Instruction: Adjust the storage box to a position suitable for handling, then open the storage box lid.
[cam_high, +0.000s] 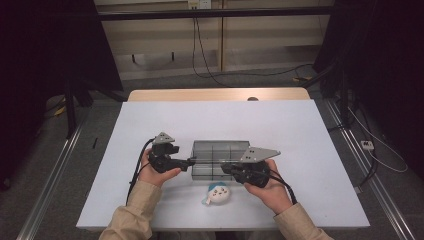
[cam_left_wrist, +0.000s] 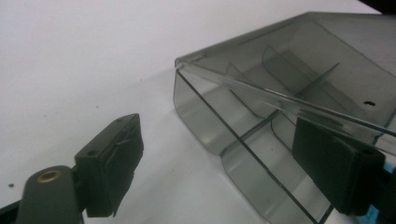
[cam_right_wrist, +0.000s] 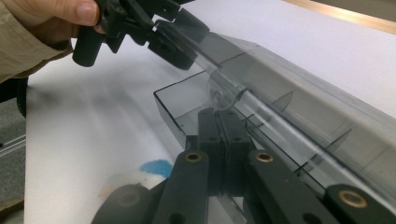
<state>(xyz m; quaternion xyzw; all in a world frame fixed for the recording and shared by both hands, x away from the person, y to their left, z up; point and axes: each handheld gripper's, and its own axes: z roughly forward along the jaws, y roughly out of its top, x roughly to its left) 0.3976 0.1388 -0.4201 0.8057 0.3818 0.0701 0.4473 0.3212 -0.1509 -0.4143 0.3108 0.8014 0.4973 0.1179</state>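
While the right gripper (cam_right_wrist: 219, 116) pinches the box (cam_high: 220, 159) lid's (cam_right_wrist: 299, 100) near edge, the left gripper (cam_left_wrist: 219, 154) gapes wide w/ one pad at the lid's left end, gripping nothing.

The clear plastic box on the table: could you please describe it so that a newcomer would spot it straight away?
Start at the white table and look to the middle of its near half. There sits the clear plastic box, smoke-tinted, with thin dividers inside and a hinged lid raised a little, between the left claw and the right claw. The small white plush toy in front is soft and opaque; the box is see-through.
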